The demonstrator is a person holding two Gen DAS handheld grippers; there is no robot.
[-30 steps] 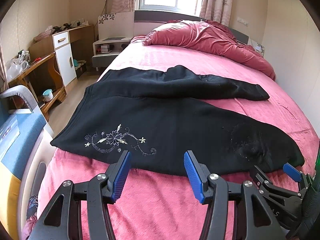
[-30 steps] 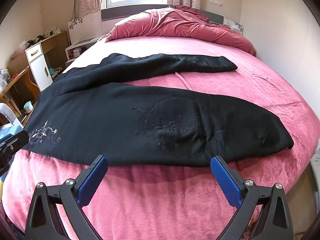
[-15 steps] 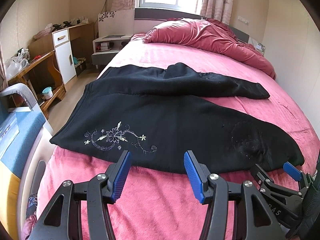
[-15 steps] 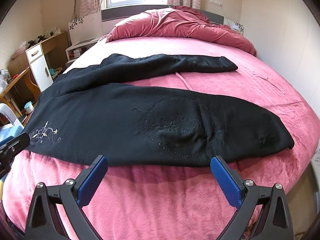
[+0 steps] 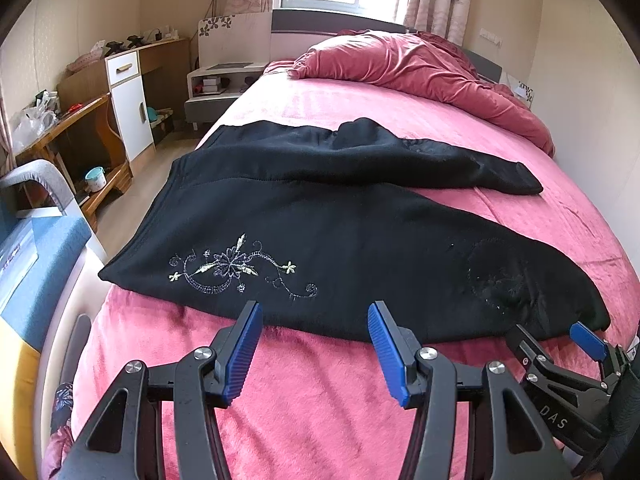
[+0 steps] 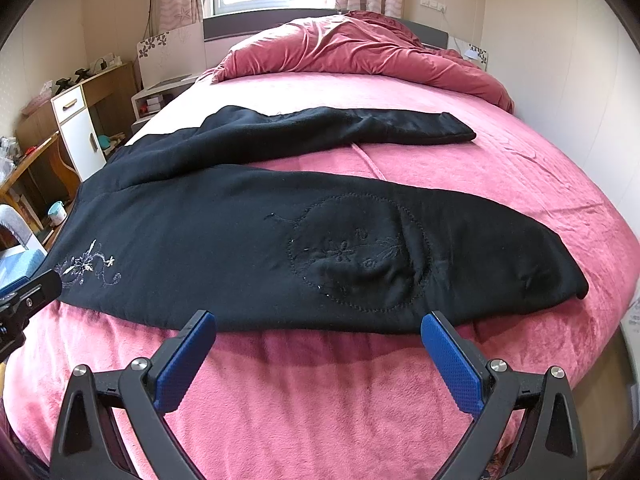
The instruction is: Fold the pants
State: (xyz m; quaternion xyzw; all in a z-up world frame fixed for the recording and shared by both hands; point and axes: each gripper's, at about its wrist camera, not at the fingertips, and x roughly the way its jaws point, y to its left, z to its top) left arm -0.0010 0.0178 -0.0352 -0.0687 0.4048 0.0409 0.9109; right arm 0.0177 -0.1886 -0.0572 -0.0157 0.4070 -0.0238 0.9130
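Note:
Black pants [image 5: 340, 236] lie spread across the pink bed, waistband at the left, both legs running right. The near leg has pale flower embroidery [image 5: 236, 268] near the waist and a dark stitched circle [image 6: 360, 264] lower down. The far leg [image 6: 352, 128] angles away behind it. My left gripper [image 5: 314, 312] is open and empty just before the near hem, below the embroidery. My right gripper [image 6: 318, 320] is open wide and empty, just before the near leg below the stitched circle. It also shows in the left wrist view [image 5: 552, 332].
A bunched pink duvet [image 5: 420, 68] lies at the head of the bed. A wooden desk with a white cabinet [image 5: 128, 92] and a nightstand [image 5: 224, 80] stand along the left. A grey chair [image 5: 36, 176] and blue box [image 5: 36, 252] sit near the left bed corner. A wall borders the right side.
Both grippers have crept slightly forward toward the near edge of the pants. The pants have not moved, and both stay open.

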